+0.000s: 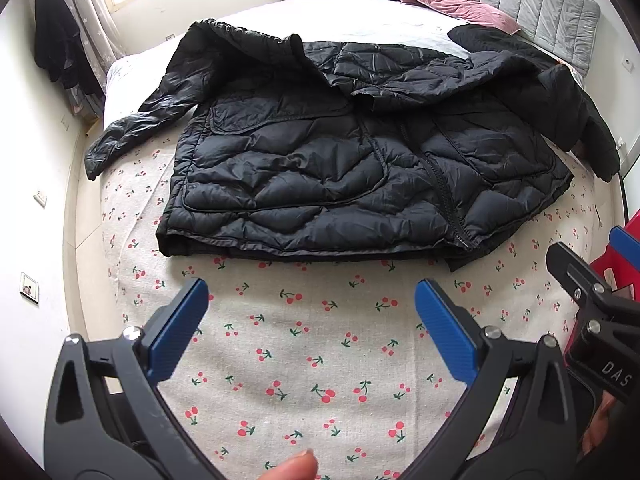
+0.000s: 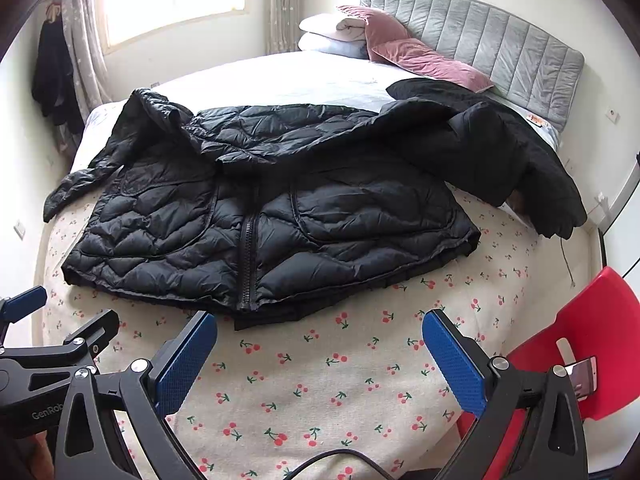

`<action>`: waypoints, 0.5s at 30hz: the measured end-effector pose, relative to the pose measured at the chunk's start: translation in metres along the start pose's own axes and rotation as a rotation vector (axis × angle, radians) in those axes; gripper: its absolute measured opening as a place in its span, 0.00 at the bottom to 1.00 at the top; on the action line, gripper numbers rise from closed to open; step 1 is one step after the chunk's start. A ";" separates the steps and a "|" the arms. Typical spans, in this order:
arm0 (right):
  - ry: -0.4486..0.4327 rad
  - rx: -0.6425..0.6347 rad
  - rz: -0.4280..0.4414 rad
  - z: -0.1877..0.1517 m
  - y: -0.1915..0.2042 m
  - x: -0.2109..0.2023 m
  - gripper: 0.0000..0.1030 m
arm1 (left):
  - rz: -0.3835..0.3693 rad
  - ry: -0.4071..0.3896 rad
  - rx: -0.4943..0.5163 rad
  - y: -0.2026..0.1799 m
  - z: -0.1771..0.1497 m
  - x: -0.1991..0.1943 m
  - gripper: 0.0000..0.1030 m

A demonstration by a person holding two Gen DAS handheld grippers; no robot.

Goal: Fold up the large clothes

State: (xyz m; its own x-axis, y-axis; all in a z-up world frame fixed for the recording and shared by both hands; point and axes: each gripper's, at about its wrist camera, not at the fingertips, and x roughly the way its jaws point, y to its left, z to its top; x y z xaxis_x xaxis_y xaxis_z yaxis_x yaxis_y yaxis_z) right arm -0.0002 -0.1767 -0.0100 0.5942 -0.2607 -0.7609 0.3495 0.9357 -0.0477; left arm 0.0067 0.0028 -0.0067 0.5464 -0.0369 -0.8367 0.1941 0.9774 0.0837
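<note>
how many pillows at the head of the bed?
3: two white pillows stacked, upper on lower, toward the window side, and a pink velvet pillow leaning against the grey headboard. The pink one may hide more.

The right tool [image 1: 600, 280] reads "DAS", the left tool [image 2: 60, 320] "GenRob".
</note>
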 end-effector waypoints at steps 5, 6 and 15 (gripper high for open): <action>-0.002 0.001 0.003 0.000 0.000 0.000 1.00 | 0.001 0.002 0.003 -0.001 -0.001 0.000 1.00; -0.002 0.000 0.002 0.000 0.000 -0.001 1.00 | 0.001 0.001 0.002 -0.001 -0.001 0.000 1.00; 0.000 0.009 0.006 0.000 -0.002 0.001 1.00 | 0.004 0.004 0.007 -0.003 -0.002 0.000 1.00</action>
State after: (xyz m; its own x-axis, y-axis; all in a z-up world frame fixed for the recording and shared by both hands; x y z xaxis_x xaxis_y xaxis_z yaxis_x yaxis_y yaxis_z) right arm 0.0000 -0.1788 -0.0105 0.5963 -0.2554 -0.7611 0.3527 0.9350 -0.0374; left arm 0.0046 -0.0002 -0.0081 0.5443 -0.0323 -0.8383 0.1978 0.9760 0.0908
